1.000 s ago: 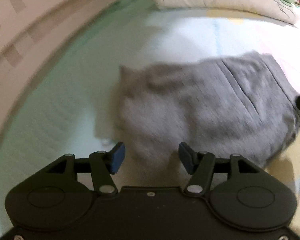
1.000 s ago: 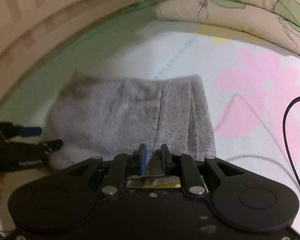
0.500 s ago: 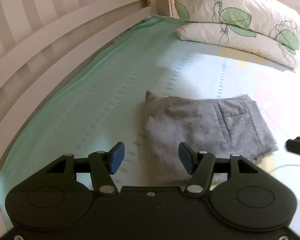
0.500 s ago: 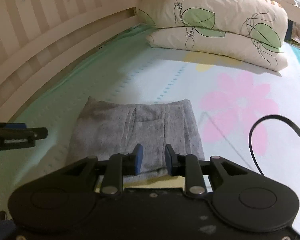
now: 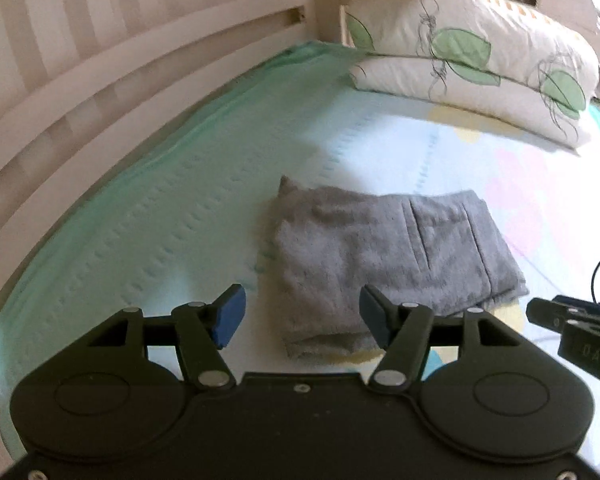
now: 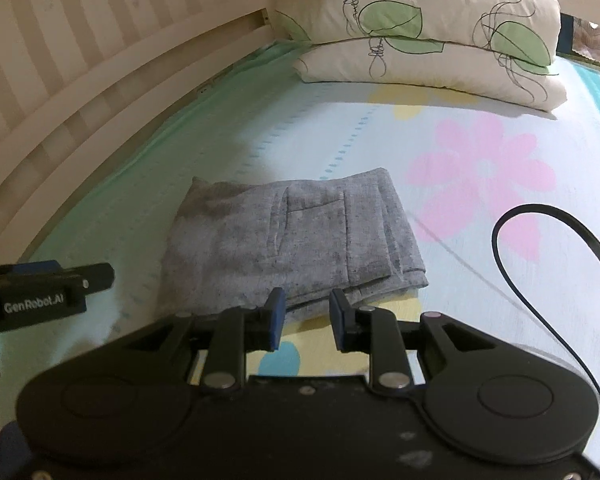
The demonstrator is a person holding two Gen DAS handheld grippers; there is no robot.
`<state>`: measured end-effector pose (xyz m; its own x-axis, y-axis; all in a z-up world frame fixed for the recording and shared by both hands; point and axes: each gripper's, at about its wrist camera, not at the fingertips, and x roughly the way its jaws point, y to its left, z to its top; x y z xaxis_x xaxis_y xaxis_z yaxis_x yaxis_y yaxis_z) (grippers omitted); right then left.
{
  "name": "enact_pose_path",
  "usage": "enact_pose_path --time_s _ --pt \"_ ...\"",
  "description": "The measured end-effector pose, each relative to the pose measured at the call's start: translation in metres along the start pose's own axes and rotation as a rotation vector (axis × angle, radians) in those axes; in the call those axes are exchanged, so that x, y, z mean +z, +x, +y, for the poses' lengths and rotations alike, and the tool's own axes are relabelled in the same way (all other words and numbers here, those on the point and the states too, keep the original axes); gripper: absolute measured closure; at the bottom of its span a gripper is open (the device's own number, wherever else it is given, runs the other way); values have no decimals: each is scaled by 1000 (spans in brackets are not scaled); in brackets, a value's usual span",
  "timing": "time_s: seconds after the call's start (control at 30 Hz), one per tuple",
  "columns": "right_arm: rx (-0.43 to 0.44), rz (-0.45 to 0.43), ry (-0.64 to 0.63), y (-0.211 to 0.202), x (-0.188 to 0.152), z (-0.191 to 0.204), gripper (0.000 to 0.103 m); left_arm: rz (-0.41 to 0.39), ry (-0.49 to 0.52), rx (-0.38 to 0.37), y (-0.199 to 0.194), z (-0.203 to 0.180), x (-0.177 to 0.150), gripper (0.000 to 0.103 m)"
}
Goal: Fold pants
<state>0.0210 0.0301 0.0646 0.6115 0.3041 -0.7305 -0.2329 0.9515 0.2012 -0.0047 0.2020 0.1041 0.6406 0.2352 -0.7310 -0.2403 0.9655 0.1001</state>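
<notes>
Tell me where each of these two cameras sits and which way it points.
Left wrist: on the left gripper, angled down at the folded grey fleece pants; the right gripper's tip shows at the right edge.
Right wrist: on the right gripper, angled down likewise; the left gripper shows at the left edge.
Shared: pants, stacked leaf-print pillows, flowered bedsheet.

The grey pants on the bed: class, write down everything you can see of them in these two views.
The grey fleecy fabric pants lie folded into a compact, roughly rectangular stack of layers, flat on the pastel flower-print bed sheet. A stitched patch pocket and long seams show on top. Layered edges show at the near side, and the far left corner pokes out a little. Nothing but the sheet touches them; neither gripper holds them.
</notes>
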Motion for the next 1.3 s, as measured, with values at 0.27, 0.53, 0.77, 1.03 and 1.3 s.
enact_pose_path --time_s 0.27,0.53,0.77,1.03,1.3 --pt "-30 -2 -1 6 2 -2 77 25 27 -8 8 -4 -3 36" --pt "-31 -1 -8 11 3 -2 77 49 -5 -27 11 0 -3 36" --pt "-21 0 0 14 5 -1 77 53 -4 -28 12 0 -3 36" --pt "-17 -2 2 14 5 -2 77 53 -4 -33 12 2 -3 36" --pt "-13 -3 -1 14 5 -2 77 54 1 -33 12 2 -3 36"
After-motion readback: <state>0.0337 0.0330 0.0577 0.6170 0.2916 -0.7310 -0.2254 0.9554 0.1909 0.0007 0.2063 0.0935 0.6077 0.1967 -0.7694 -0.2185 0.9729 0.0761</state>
